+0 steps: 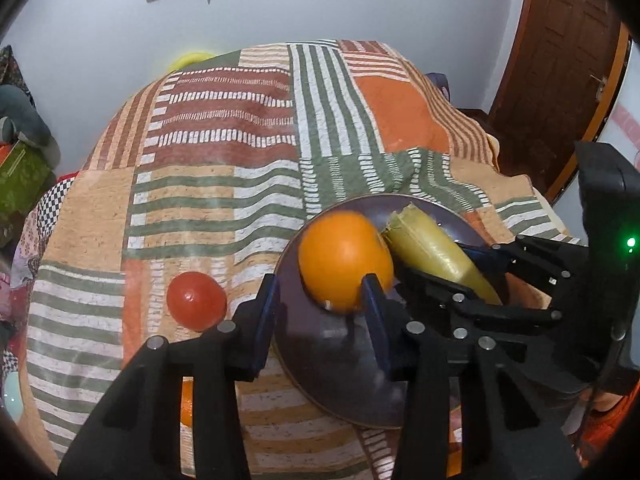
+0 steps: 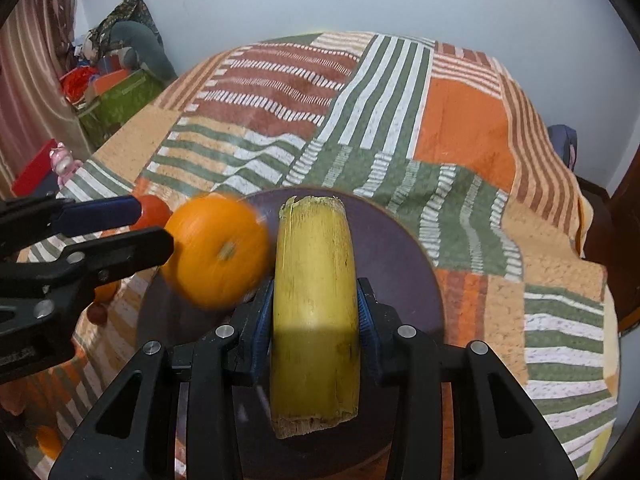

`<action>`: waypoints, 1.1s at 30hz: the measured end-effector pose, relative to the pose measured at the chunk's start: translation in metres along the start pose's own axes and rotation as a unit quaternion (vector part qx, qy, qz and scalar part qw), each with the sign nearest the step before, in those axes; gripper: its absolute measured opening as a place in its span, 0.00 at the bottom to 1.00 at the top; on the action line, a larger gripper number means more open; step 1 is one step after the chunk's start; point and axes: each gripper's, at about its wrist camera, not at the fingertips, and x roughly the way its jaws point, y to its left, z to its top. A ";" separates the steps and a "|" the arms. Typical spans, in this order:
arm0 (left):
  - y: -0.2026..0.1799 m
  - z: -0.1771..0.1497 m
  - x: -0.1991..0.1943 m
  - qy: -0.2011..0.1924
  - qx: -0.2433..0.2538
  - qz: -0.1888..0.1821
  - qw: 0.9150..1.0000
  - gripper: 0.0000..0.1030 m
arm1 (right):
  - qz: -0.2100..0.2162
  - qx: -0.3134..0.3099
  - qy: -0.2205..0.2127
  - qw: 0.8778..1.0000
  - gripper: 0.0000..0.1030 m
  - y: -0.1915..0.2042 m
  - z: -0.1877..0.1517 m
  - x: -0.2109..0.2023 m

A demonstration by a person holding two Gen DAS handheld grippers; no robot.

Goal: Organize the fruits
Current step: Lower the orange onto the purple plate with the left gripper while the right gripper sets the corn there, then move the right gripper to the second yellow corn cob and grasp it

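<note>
An orange (image 1: pixel 346 260) lies on the dark purple plate (image 1: pixel 340 364) and looks blurred in the right wrist view (image 2: pixel 218 250). My left gripper (image 1: pixel 320 296) is open and empty just in front of the orange; it also shows in the right wrist view (image 2: pixel 154 226). My right gripper (image 2: pixel 316 300) is shut on a yellow sugarcane piece (image 2: pixel 314 312), held over the plate (image 2: pixel 392 256). The cane (image 1: pixel 436 258) lies beside the orange in the left wrist view. A red tomato (image 1: pixel 196 300) rests on the quilt left of the plate.
The patterned quilt (image 1: pixel 240 152) covers the bed. More small fruits (image 2: pixel 98 312) lie on the quilt to the left. A green box (image 2: pixel 120 100) and clutter stand at the far left. A wooden door (image 1: pixel 560 60) is at the right.
</note>
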 end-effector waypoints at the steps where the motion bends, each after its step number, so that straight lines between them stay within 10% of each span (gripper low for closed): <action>1: 0.002 -0.002 -0.001 0.000 -0.004 0.002 1.000 0.42 | 0.001 -0.001 0.001 1.000 0.35 0.000 0.000 0.001; 13: 0.016 -0.021 -0.025 -0.006 -0.006 0.020 1.000 0.53 | -0.007 -0.019 0.008 1.000 0.48 0.012 0.005 -0.002; 33: 0.008 -0.102 -0.138 -0.024 -0.014 0.028 0.999 0.72 | -0.026 -0.040 -0.069 0.996 0.63 0.043 -0.043 -0.147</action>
